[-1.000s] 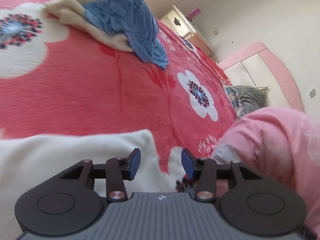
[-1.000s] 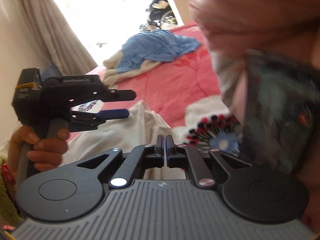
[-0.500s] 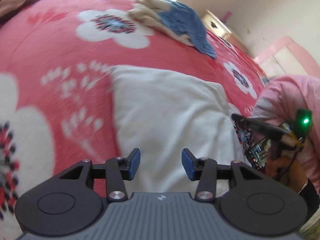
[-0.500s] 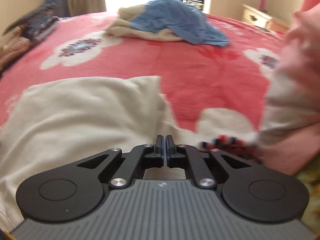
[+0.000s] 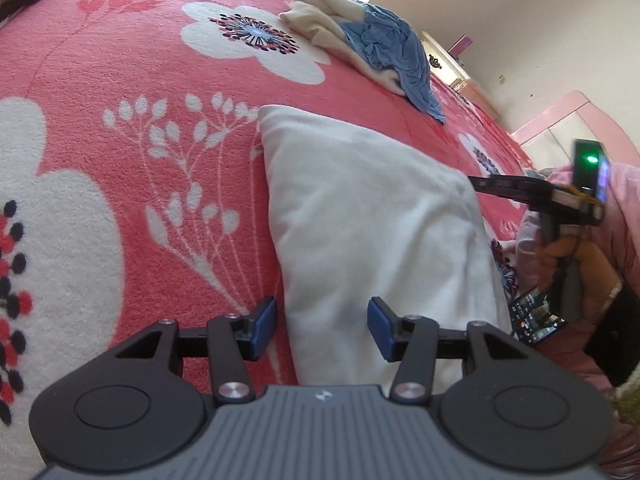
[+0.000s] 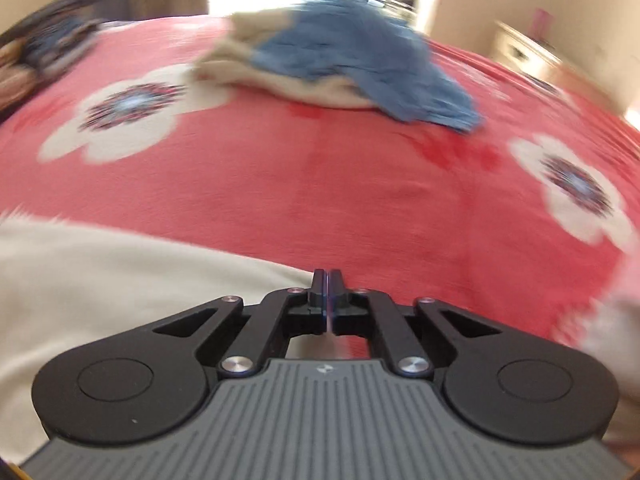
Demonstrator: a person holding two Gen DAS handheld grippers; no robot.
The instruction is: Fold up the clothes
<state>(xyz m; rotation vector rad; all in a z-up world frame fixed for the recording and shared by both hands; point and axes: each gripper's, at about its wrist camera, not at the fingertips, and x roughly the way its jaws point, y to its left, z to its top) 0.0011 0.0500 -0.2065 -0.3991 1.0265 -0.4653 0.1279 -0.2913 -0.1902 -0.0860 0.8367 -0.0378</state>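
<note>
A white garment [image 5: 372, 216] lay flat on the red floral blanket [image 5: 132, 76] in a tidy, roughly rectangular shape, its long left edge straight and doubled over, so at least one fold of it appeared to be done. Whether it needed a further fold could not be told from these views.

The left gripper [image 5: 322, 327] hung just above the near end of that garment, and its jaws had just been opening; they stood well apart with nothing pressed between the blue pads, the left pad over the blanket and the right one over the cloth. The right gripper [image 6: 327, 295] was fully closed and held nothing, poised at the garment's right edge [image 6: 120, 272].

Well apart, towards the far side of the bed, a crumpled blue garment [image 5: 396, 52] lay draped over a rumpled cream garment [image 5: 320, 12]. Neither was folded, so most of the task seemed to remain: those two pieces, and perhaps finishing the white one.
</note>
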